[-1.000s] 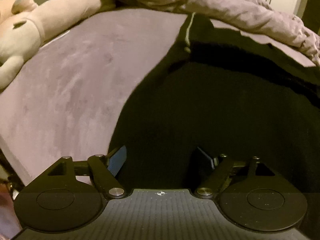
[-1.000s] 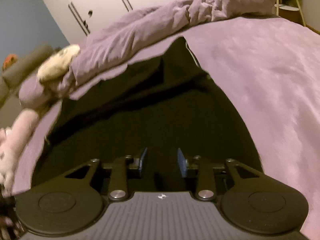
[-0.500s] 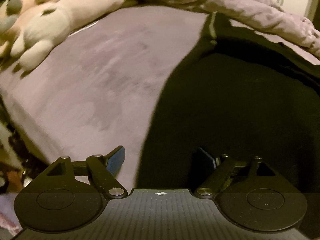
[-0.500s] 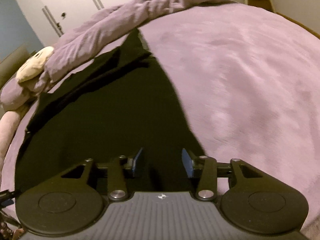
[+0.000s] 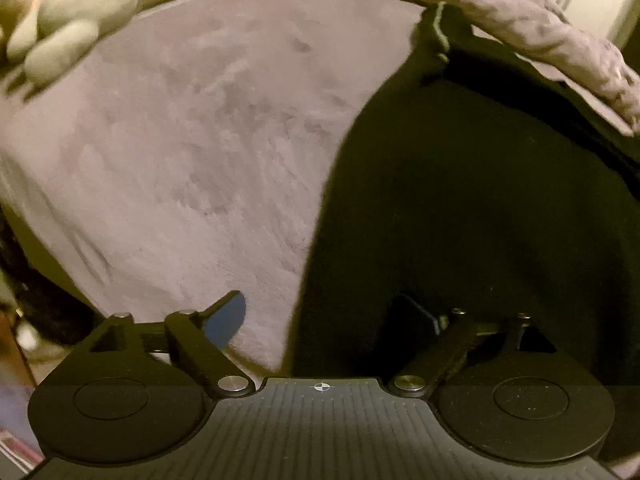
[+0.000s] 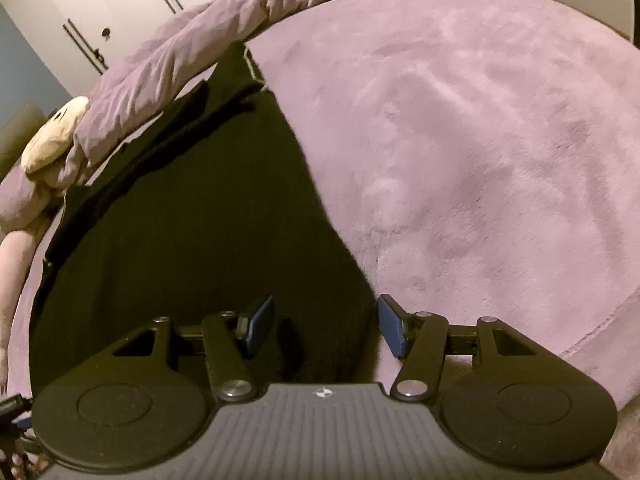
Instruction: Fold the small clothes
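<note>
A black garment (image 5: 480, 208) lies spread flat on a purple fleece bed cover (image 5: 192, 152). It also shows in the right wrist view (image 6: 192, 216). My left gripper (image 5: 320, 320) is open and straddles the garment's near left edge, one finger over the cover and one over the cloth. My right gripper (image 6: 326, 326) is open and straddles the garment's near right edge. Neither holds anything.
A bunched purple duvet (image 5: 520, 20) lies along the garment's far edge and shows in the right wrist view (image 6: 208, 48). A plush toy (image 5: 68, 12) lies at the far left. Bare cover (image 6: 480, 140) spreads to the right. White wardrobe doors (image 6: 100, 4) stand behind.
Both grippers have moved outward from over the middle of the garment to its side edges. The right gripper has opened wider. The left stays wide open.
</note>
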Demonstrator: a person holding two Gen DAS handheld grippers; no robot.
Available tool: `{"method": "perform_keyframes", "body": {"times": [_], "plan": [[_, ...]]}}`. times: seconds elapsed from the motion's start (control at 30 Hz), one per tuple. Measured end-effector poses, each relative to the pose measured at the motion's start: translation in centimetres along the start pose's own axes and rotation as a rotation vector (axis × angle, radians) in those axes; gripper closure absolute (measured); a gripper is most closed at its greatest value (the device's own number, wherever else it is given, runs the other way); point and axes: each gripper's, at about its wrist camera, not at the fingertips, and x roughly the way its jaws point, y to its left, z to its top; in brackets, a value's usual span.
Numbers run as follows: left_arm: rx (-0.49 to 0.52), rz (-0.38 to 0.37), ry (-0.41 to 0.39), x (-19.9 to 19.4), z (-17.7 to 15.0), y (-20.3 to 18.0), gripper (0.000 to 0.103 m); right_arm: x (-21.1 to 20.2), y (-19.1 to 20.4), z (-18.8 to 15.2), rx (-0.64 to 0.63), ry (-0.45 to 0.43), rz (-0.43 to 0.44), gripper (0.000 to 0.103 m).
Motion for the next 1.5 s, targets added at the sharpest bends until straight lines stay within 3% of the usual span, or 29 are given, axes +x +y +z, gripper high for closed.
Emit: {"method": "perform_keyframes", "body": {"times": [0.27,0.37,0.43,0.5,0.6,0.63,0.73,0.77,0.83,0.97,1.0,1.13,1.37,1.5], "plan": [[-0.010,-0.024,0.000,0.4,0.5,0.8,0.010,0.2,-0.5,0.4,0.036,0.011,0.053,0.044],[-0.004,-0.073,-0.004,-0.1,0.2,0.6,0.018,0.4,-0.2,0.5,0.023,0.026,0.060,0.046],[0.033,-0.085,-0.008,-0.4,0.0,0.3,0.031,0.5,0.2,0.7,0.004,0.043,0.066,0.060],[0.042,-0.095,-0.006,-0.7,0.0,0.3,0.044,0.6,0.5,0.9,-0.027,0.065,0.066,0.081],[0.005,-0.139,0.007,-1.0,0.5,0.8,0.082,0.5,0.6,1.1,-0.039,0.093,0.098,0.089],[-0.023,-0.164,0.018,-1.1,0.7,1.0,0.084,0.4,0.7,1.1,-0.031,0.095,0.112,0.089],[-0.095,-0.241,0.030,-1.4,1.1,1.4,0.084,0.4,0.3,1.3,0.023,0.087,0.166,0.087],[-0.086,-0.240,0.033,-1.3,1.0,1.2,0.083,0.4,0.3,1.2,0.026,0.089,0.172,0.084],[-0.046,-0.211,0.062,-0.6,0.7,0.6,0.071,0.8,0.3,0.9,0.009,0.109,0.162,0.082],[-0.022,-0.228,0.076,-0.3,0.4,0.4,0.067,1.2,0.6,0.4,-0.016,0.138,0.162,0.082],[-0.031,-0.237,0.084,-0.3,0.4,0.6,0.067,1.2,0.6,0.4,-0.019,0.138,0.164,0.082],[-0.045,-0.244,0.100,-0.2,0.5,1.4,0.085,1.2,0.8,0.6,-0.040,0.154,0.169,0.087],[-0.034,-0.351,0.087,-2.8,2.9,0.7,0.088,0.4,1.4,2.5,0.016,0.159,0.294,0.092],[0.001,-0.397,0.001,-4.8,6.5,-0.8,0.088,0.0,2.3,5.0,0.081,0.104,0.385,0.092]]}}
